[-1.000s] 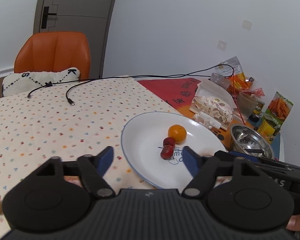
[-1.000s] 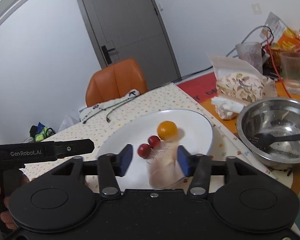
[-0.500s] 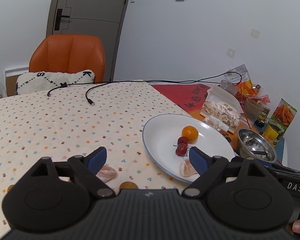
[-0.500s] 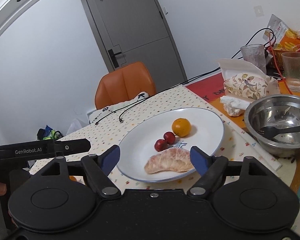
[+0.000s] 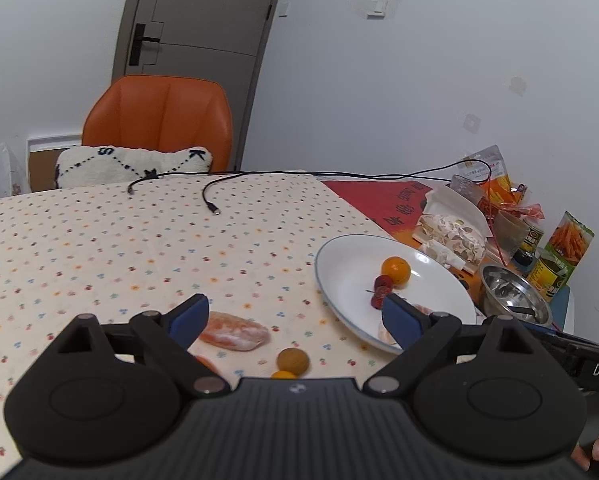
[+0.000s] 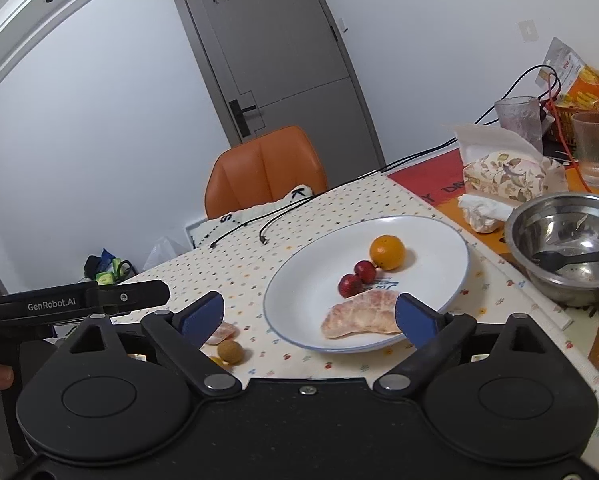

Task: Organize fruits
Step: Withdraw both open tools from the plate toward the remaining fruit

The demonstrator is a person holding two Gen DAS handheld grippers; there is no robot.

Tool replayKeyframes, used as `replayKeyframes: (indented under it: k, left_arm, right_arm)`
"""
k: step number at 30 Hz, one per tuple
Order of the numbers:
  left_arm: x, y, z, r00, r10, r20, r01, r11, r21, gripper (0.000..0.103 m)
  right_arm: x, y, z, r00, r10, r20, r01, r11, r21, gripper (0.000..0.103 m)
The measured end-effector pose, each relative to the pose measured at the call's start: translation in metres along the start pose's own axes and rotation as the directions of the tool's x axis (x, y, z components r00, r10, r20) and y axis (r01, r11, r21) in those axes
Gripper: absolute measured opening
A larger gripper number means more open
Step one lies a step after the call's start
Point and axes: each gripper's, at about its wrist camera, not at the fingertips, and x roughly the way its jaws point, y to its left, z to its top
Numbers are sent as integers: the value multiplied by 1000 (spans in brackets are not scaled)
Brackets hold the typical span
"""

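Left claw (image 5: 293, 318) wide open, holding nothing, low over the dotted cream tablecloth (image 5: 99, 248). Just in front of its left blue tip, a peeled pink fruit slice (image 5: 235, 331) flat on the cloth. Between the tips, close in, a small round brown fruit (image 5: 293, 361) touching a tiny orange bit (image 5: 283, 375). Ahead to the right, the round white plate with a thin blue rim (image 5: 339, 276).

Right claw (image 6: 309, 316) wide open too, empty. Right by its right blue tip, a big peeled pink fruit wedge (image 6: 359, 316) on the near part of the plate. A bit farther, two small red round fruits (image 6: 357, 278) side by side, then a small orange round fruit (image 6: 386, 252) touching them. Farther right, off the plate, a shiny metal bowl (image 6: 567, 240) with a black spoon (image 6: 571, 258) inside. Far back, an orange chair (image 6: 263, 168).
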Motion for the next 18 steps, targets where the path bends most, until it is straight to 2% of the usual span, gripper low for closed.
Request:
replayKeyframes:
  k: [18]
  left_arm:
    - [-37, 53, -9, 997, 69, -17, -70, 995, -72, 92]
  right_arm:
    - [8, 37, -12, 996, 69, -54, -71, 997, -36, 94]
